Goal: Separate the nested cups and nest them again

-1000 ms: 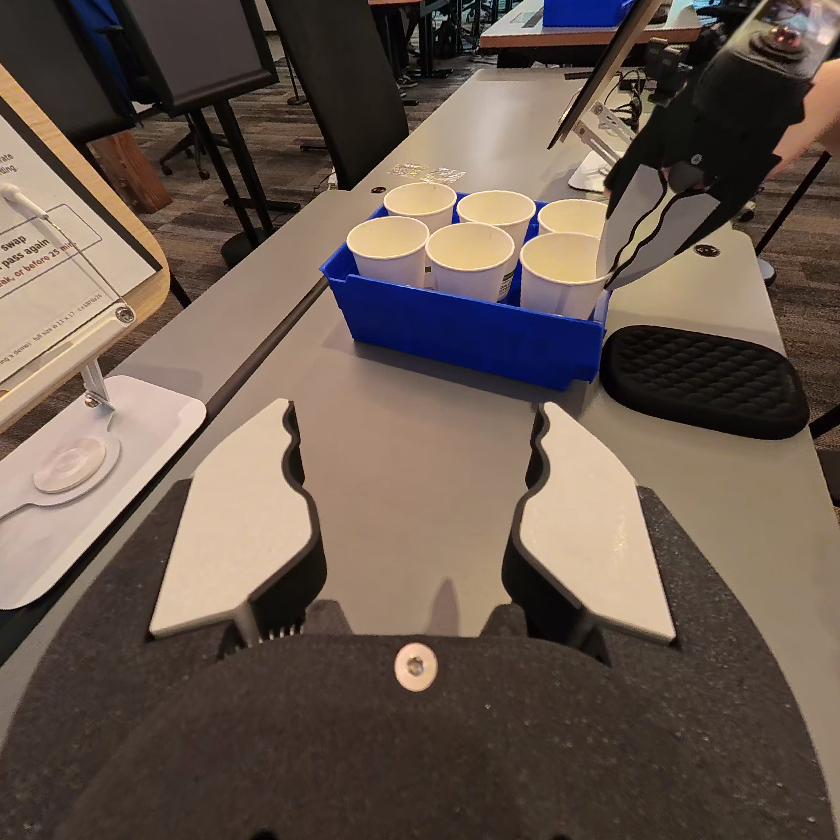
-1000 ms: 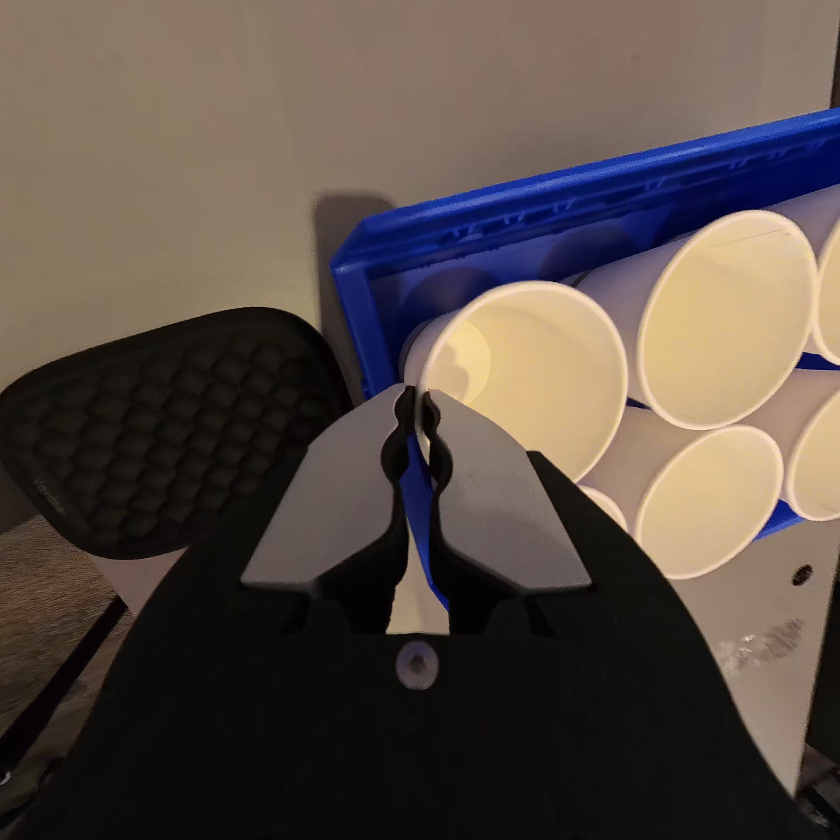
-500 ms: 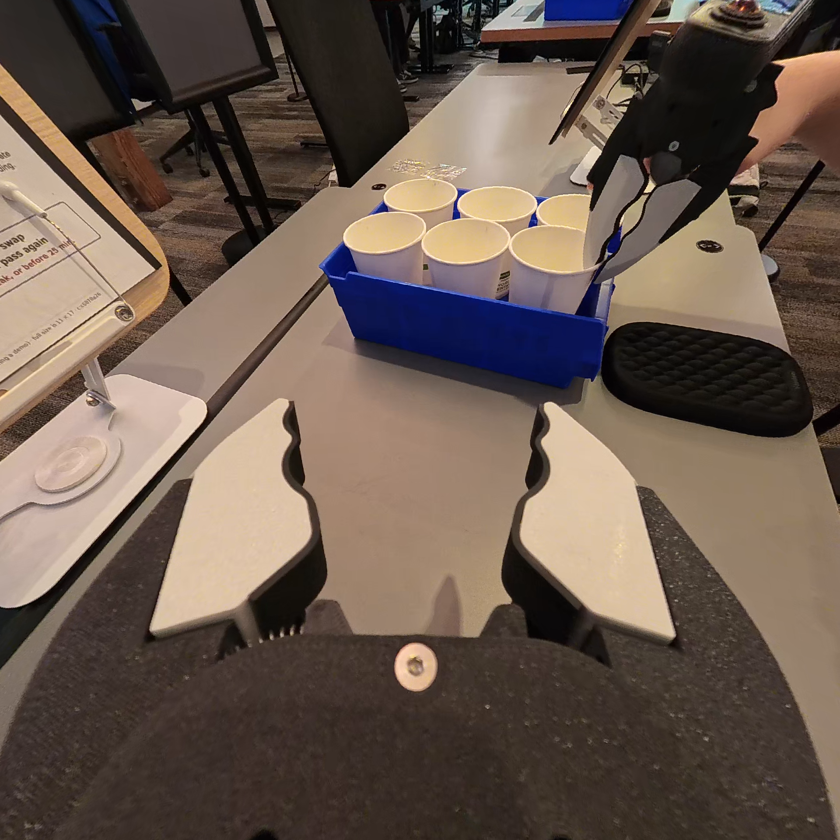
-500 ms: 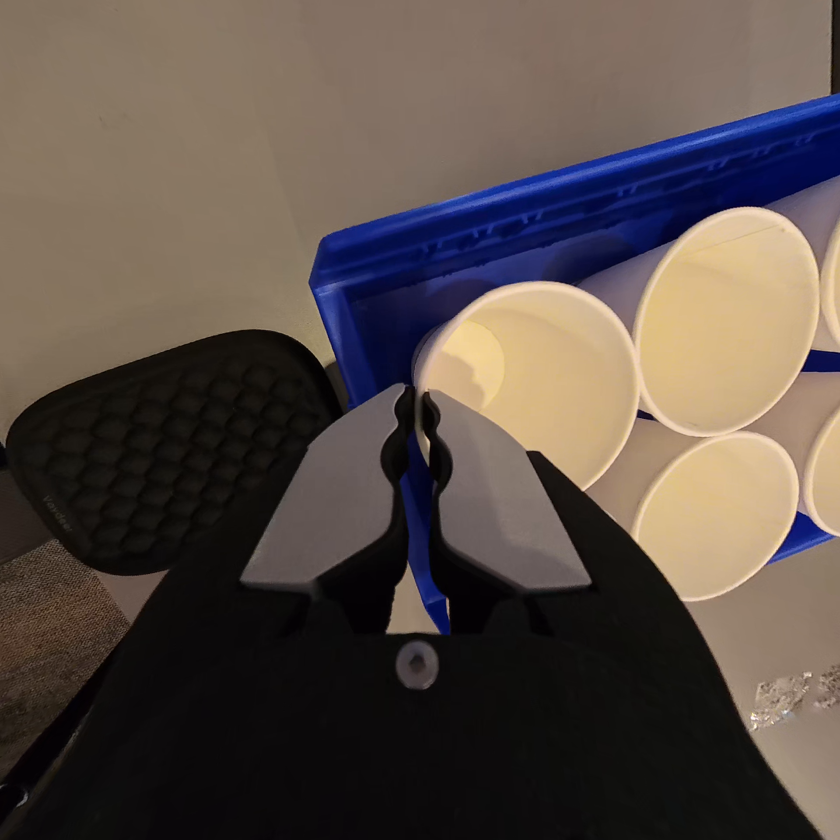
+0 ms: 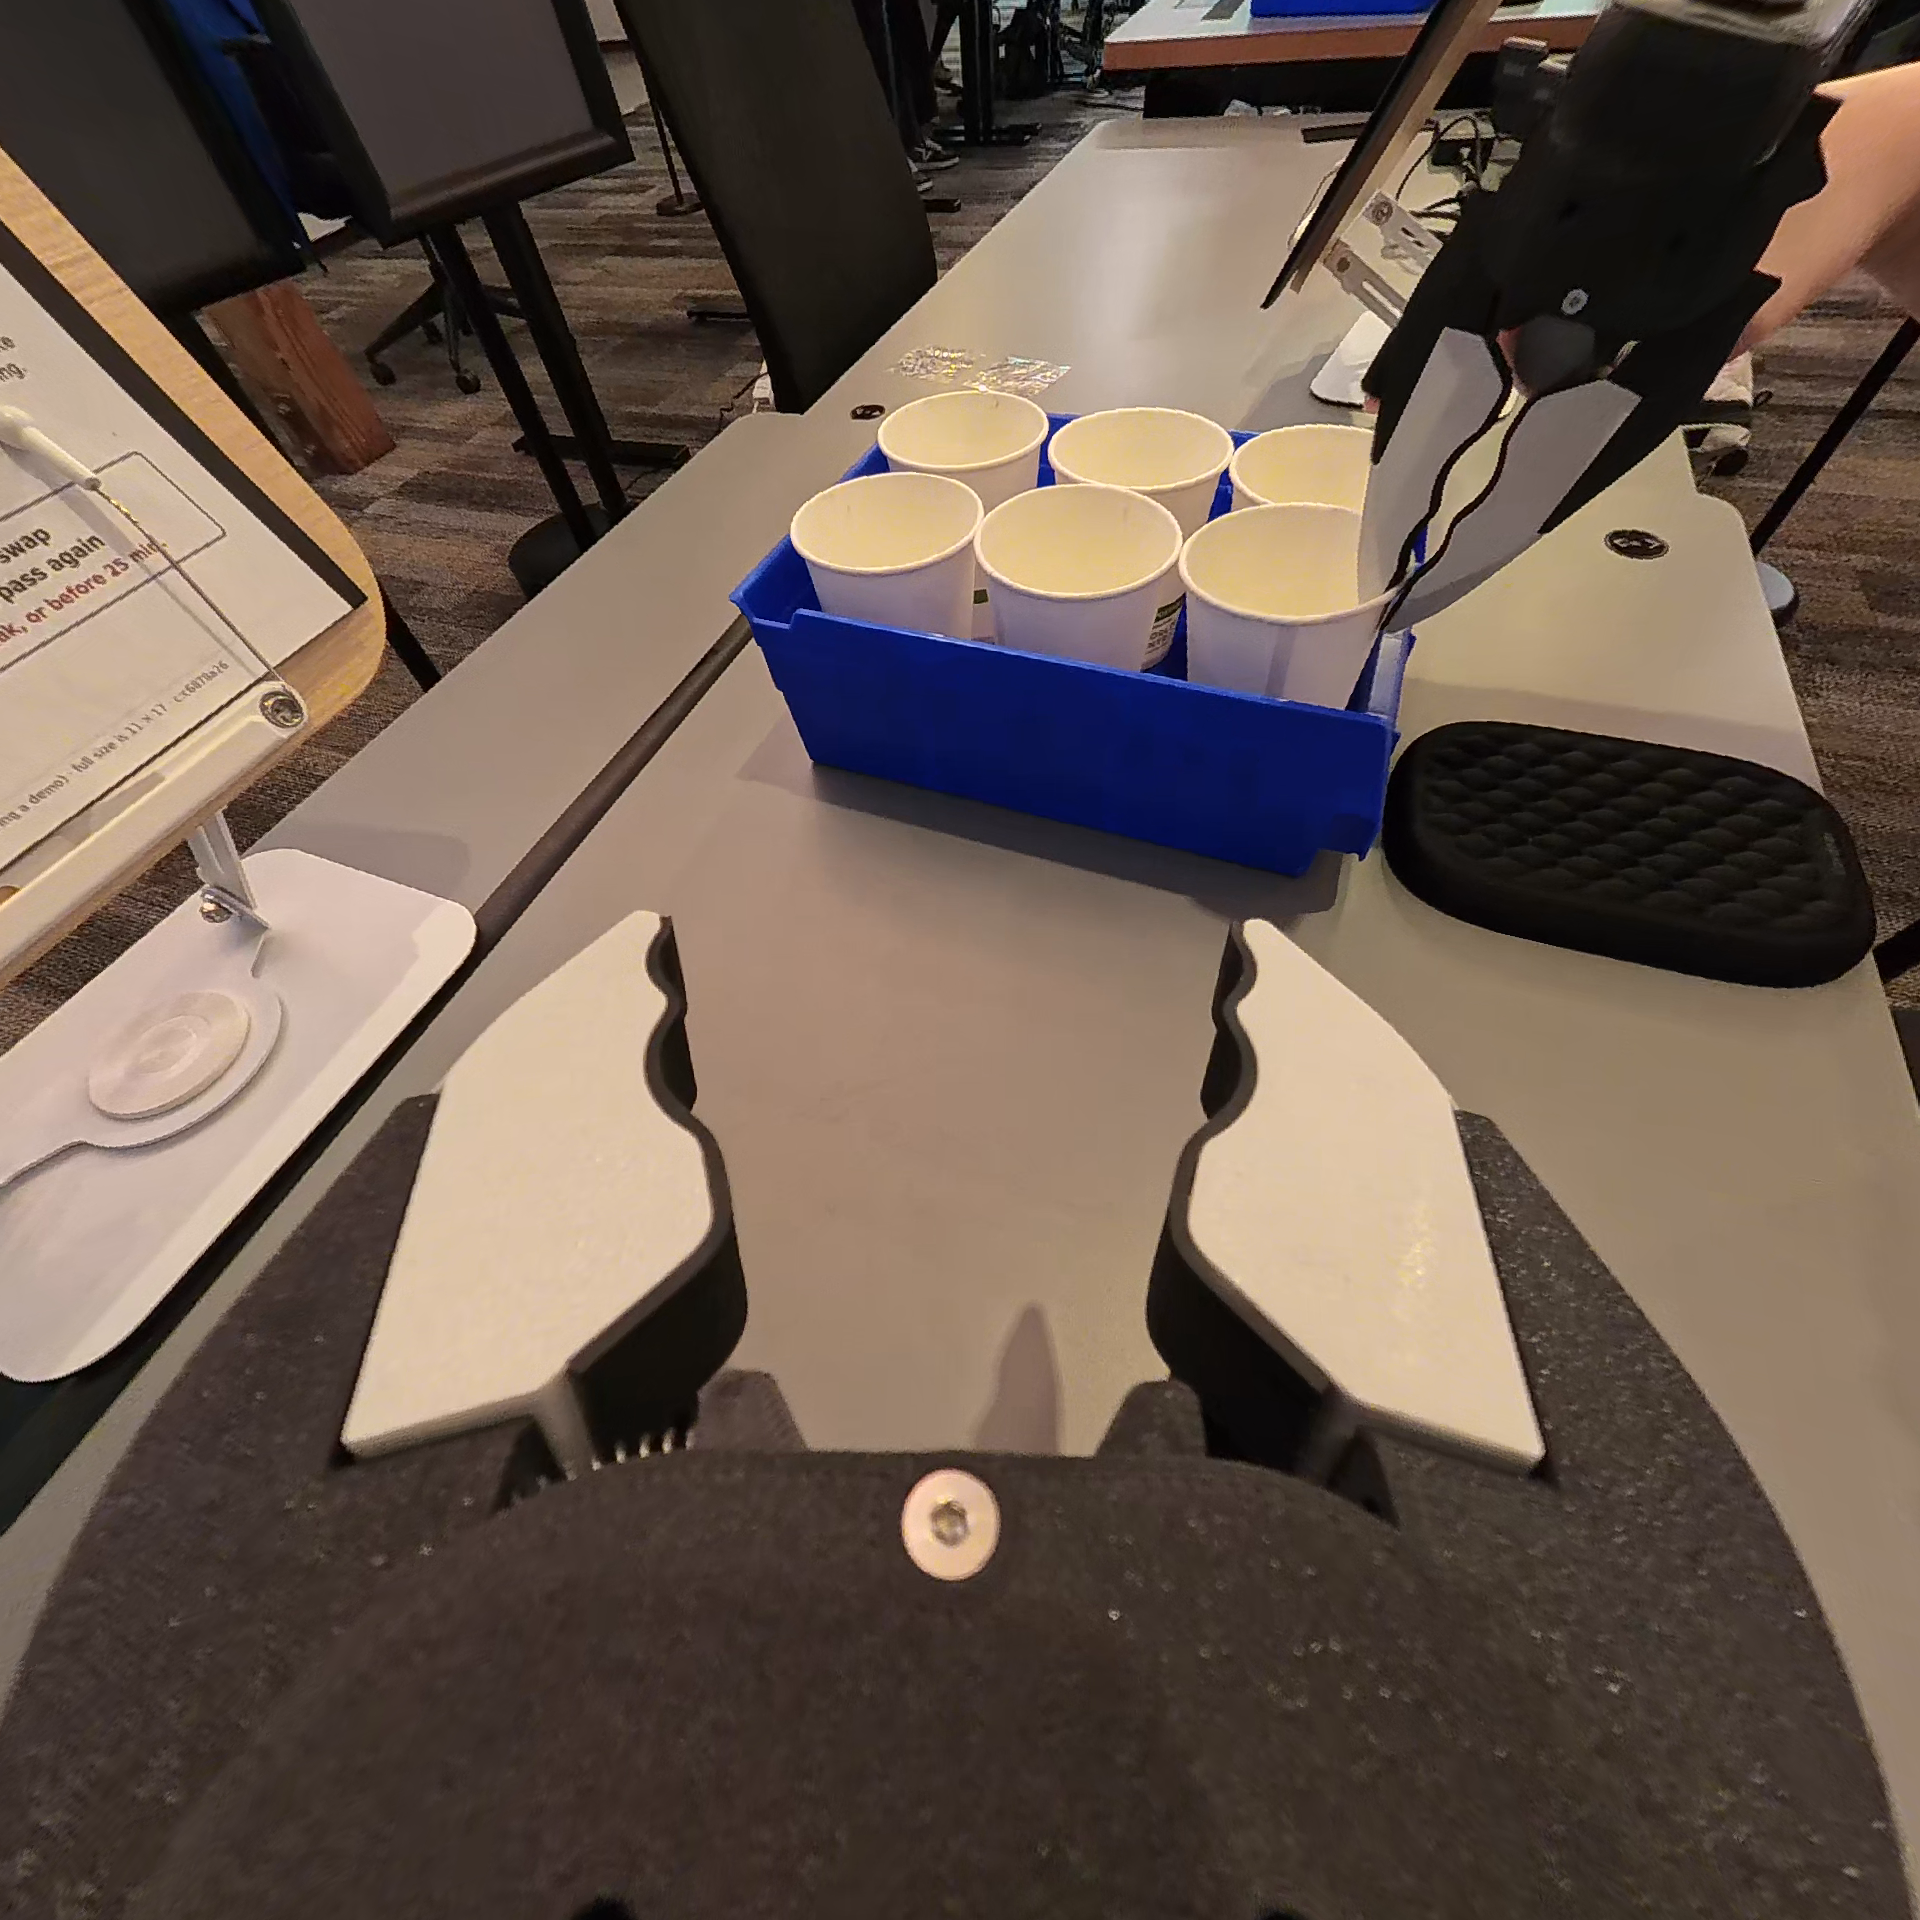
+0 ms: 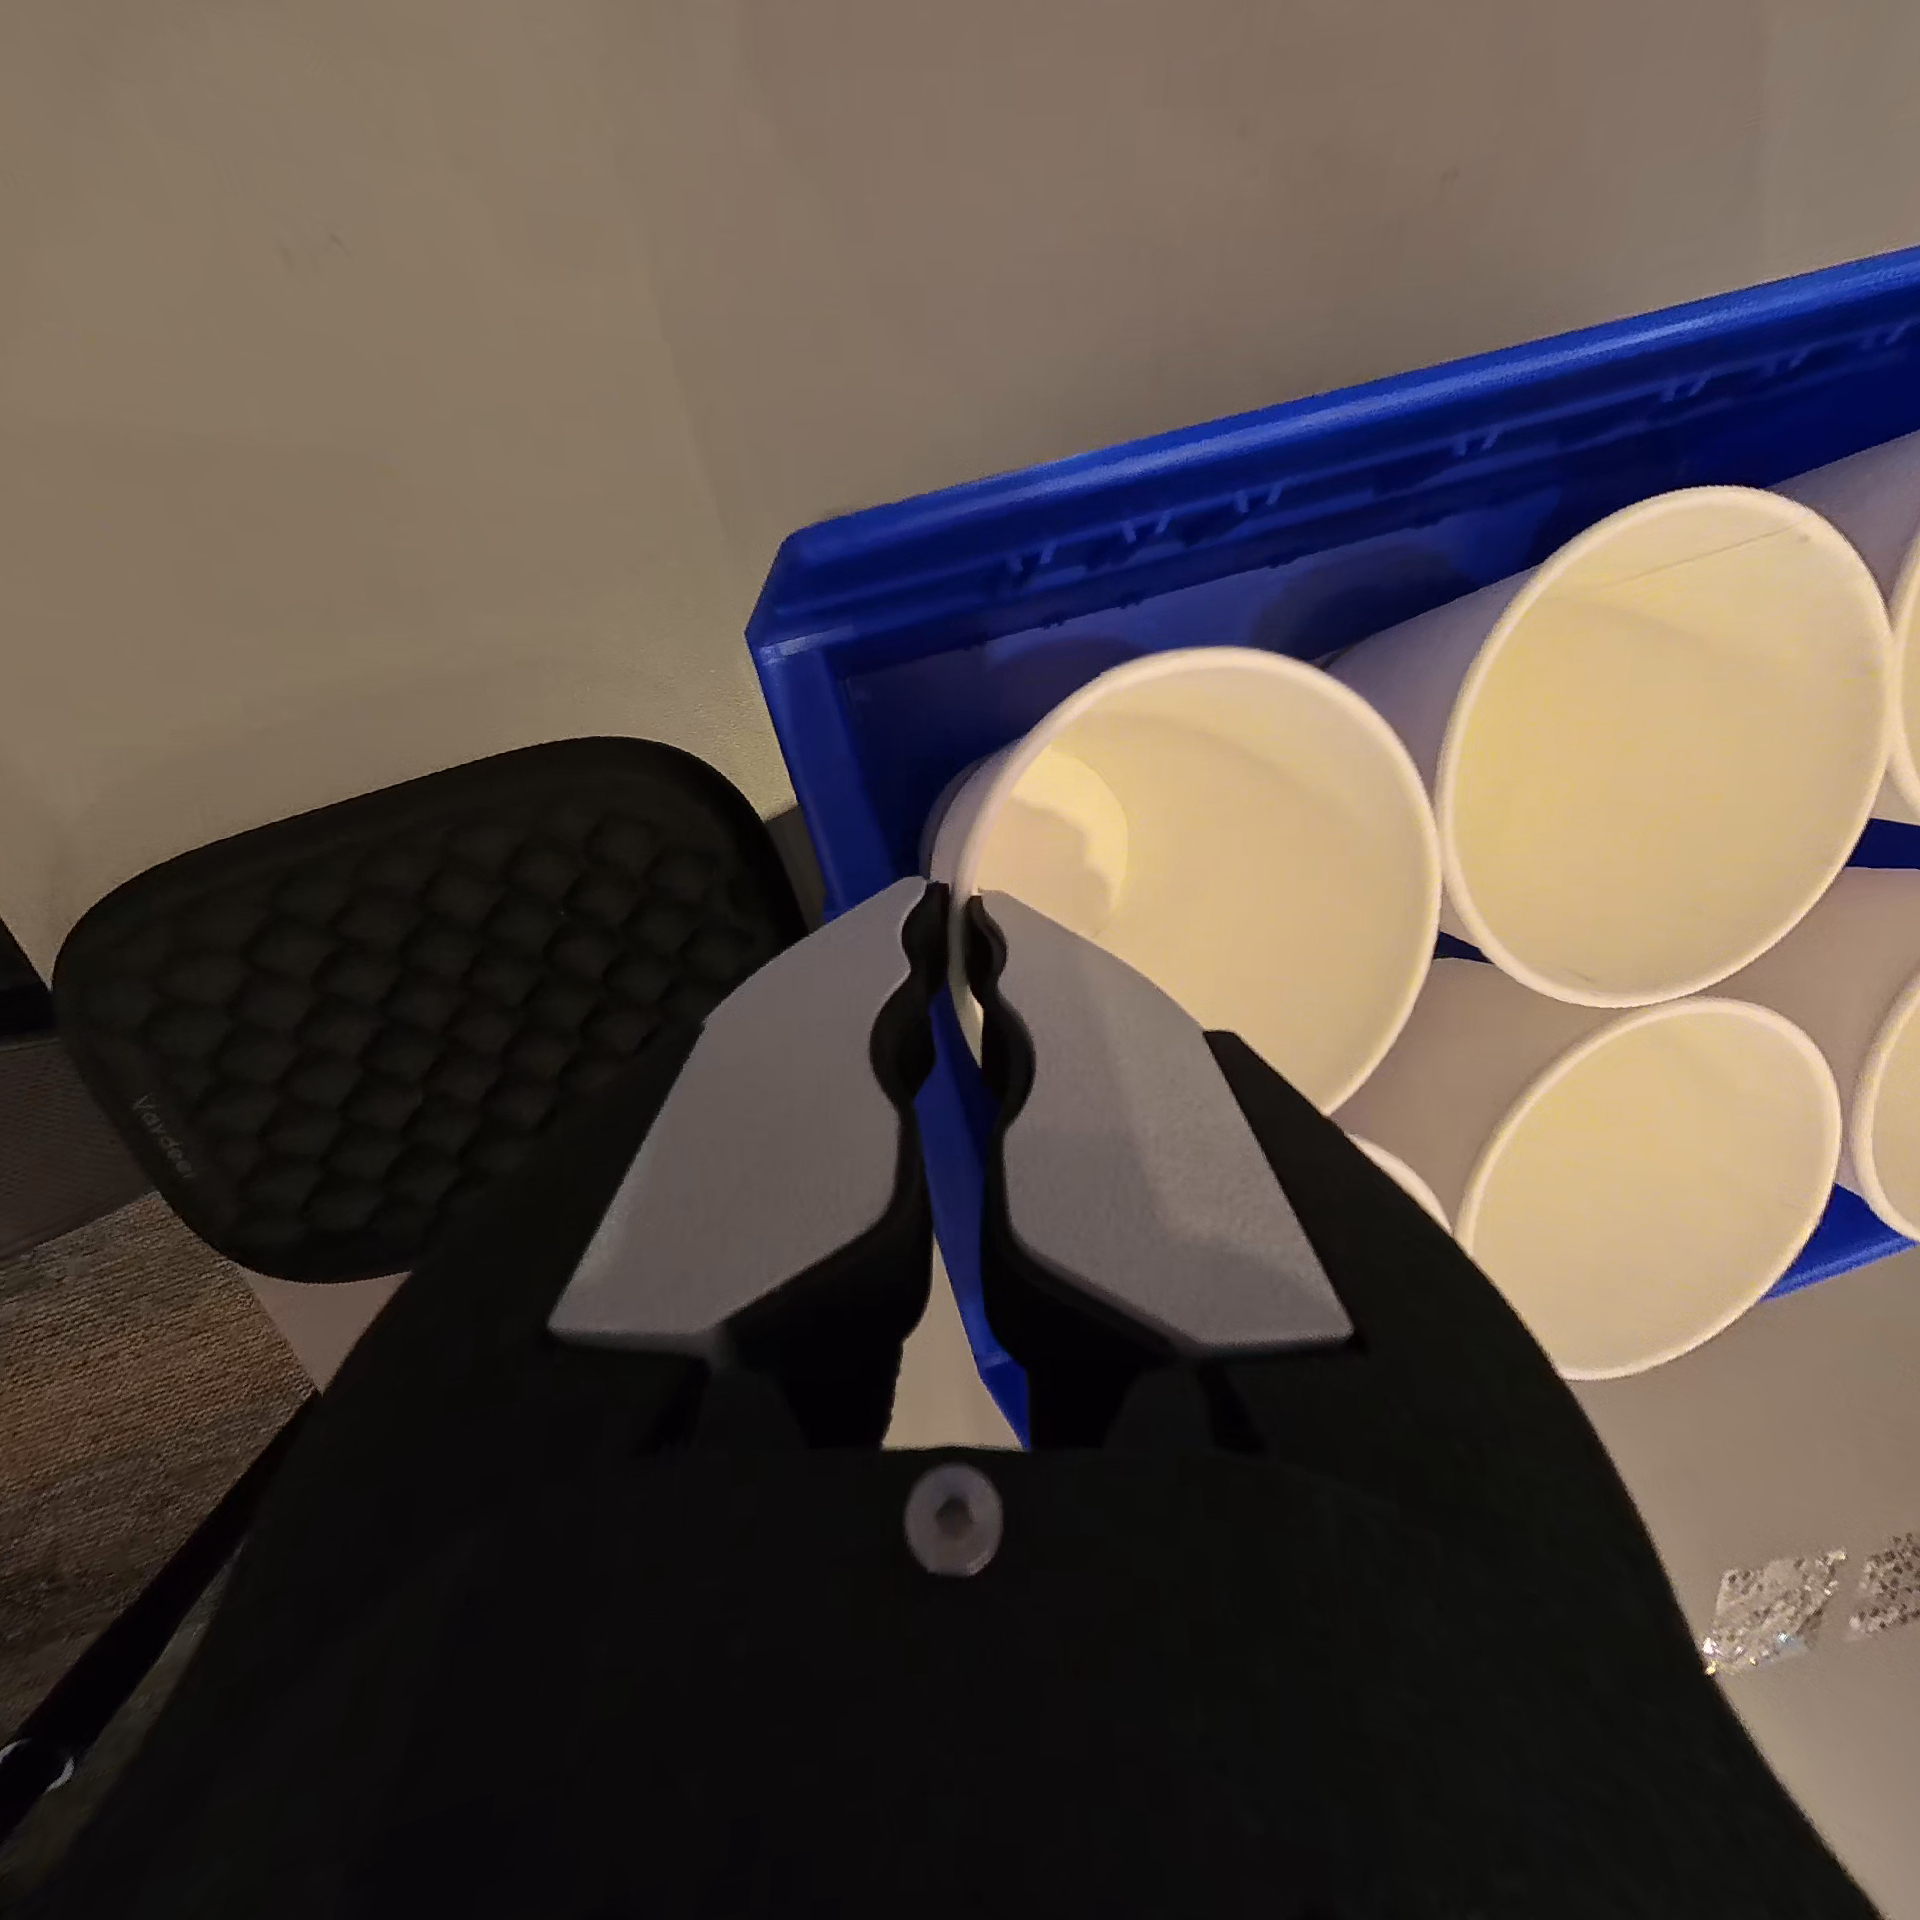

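Observation:
Several white paper cups stand in a blue bin (image 5: 1049, 727) on the grey table. My right gripper (image 6: 954, 902) is shut on the rim of the front right cup (image 6: 1226, 852), one finger inside and one outside. In the left wrist view the right gripper (image 5: 1403, 592) pinches that cup (image 5: 1273, 613) at its right rim, and the cup sits higher than its neighbours. My left gripper (image 5: 951, 956) is open and empty, low over the table in front of the bin.
A black textured pad (image 5: 1631, 852) lies right of the bin, also in the right wrist view (image 6: 416, 997). A sign on a white stand (image 5: 187, 1029) sits at the left. A tablet stand (image 5: 1371, 260) is behind the bin. Chairs and easels stand beyond the table.
The right gripper has lifted the gripped cup a little upward in the bin. The left gripper has stayed in place, open.

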A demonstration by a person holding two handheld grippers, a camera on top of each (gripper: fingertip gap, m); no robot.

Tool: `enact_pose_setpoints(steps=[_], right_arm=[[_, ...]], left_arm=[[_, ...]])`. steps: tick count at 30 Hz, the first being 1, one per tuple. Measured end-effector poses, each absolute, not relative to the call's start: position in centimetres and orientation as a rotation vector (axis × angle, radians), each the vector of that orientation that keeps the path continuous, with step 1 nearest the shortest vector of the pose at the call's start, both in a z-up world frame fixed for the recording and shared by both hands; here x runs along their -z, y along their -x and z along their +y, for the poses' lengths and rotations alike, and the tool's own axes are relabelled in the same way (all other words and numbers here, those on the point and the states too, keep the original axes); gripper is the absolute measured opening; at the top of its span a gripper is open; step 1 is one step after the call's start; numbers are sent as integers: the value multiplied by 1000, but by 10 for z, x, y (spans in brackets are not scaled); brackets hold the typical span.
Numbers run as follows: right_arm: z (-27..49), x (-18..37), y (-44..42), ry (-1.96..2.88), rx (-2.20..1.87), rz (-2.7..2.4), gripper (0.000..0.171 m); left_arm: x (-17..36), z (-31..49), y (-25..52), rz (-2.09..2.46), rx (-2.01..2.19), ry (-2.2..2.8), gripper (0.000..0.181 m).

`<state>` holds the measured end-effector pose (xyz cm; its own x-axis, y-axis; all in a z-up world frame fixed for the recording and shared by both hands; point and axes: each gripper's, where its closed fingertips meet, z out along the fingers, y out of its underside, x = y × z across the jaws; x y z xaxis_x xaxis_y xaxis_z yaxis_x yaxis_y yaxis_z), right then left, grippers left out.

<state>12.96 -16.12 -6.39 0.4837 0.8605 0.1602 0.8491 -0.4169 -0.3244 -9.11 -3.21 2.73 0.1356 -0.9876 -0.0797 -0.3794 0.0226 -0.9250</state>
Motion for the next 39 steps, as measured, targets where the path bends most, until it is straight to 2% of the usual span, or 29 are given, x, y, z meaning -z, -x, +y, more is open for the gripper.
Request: enact_pose_setpoints(steps=[2, 6, 12, 15, 20, 25, 32, 35, 39], right_arm=[[-160, 65, -131, 2374, -33, -1432, 3], [-158, 55, -132, 2354, -10, -1390, 25], [-150, -27, -147, 2160, 60, -1144, 23], [-151, -44, -183, 2225, 167, -985, 25], [-168, -12, -180, 2283, 41, -1007, 25], [-178, 28, -140, 2223, 133, -1260, 25], [-162, 59, -128, 2267, 261, -1349, 24], [-162, 66, -125, 2281, 251, -1405, 7], [-161, 65, -118, 2286, 196, -1401, 3]], left_arm=[[-28, -32, 91, 1390, 852, 1510, 97], [-29, -31, 92, 1382, 855, 1510, 97], [-31, -29, 94, 1368, 856, 1511, 97], [-32, -28, 95, 1366, 847, 1511, 97], [-30, -29, 94, 1378, 818, 1507, 97], [-25, -31, 91, 1392, 819, 1516, 97], [-23, -33, 89, 1407, 814, 1515, 97], [-24, -32, 90, 1400, 815, 1514, 96], [-26, -32, 91, 1394, 821, 1512, 96]])
